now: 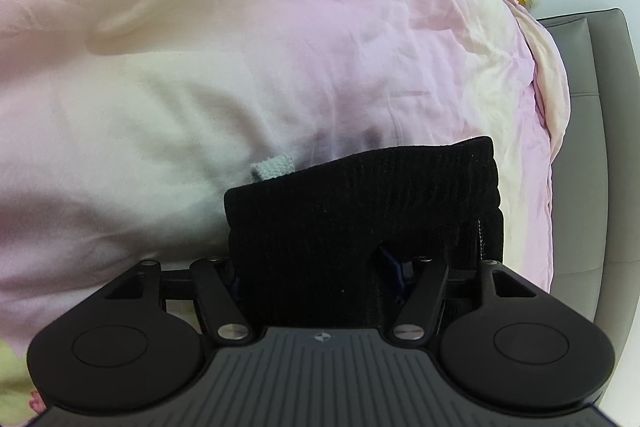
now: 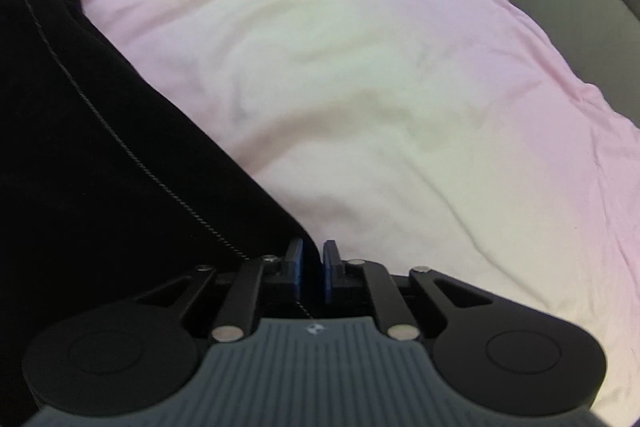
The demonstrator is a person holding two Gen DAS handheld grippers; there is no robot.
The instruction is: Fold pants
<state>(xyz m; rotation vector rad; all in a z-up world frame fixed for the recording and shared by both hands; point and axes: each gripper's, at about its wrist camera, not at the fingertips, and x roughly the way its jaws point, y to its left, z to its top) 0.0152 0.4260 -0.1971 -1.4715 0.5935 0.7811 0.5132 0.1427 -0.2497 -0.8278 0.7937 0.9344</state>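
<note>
Black ribbed-knit pants (image 1: pixel 360 211) lie on the bed, on a pale pink and cream crumpled bedsheet (image 1: pixel 280 27), and both views show them only in part. In my left wrist view the elastic waistband end sits squared off just ahead of the left hand-held gripper (image 1: pixel 316 275), with a small grey woven tab (image 1: pixel 272 169) poking out beside its far corner. The cloth fills the space between this gripper's fingers, which stand roughly half apart; one blue pad (image 1: pixel 390 267) shows at a notch in the fabric, the other is hidden (so I cannot tell whether the pads truly press on the cloth or merely straddle it).

In my right wrist view the right hand-held gripper (image 2: pixel 313 263) has its fingers drawn nearly together, and the dark edge of the pants runs down into the narrow slot between the blue pads; I read this as a pinch on that edge. A line of pale stitching runs along the pants from the far left toward this gripper.

As I judge it, the task is partway: the straight, doubled-looking waistband suggests the legs are already laid one on the other, and the crosswise fold remains. A grey padded bed frame (image 1: pixel 592 147) borders the sheet.
</note>
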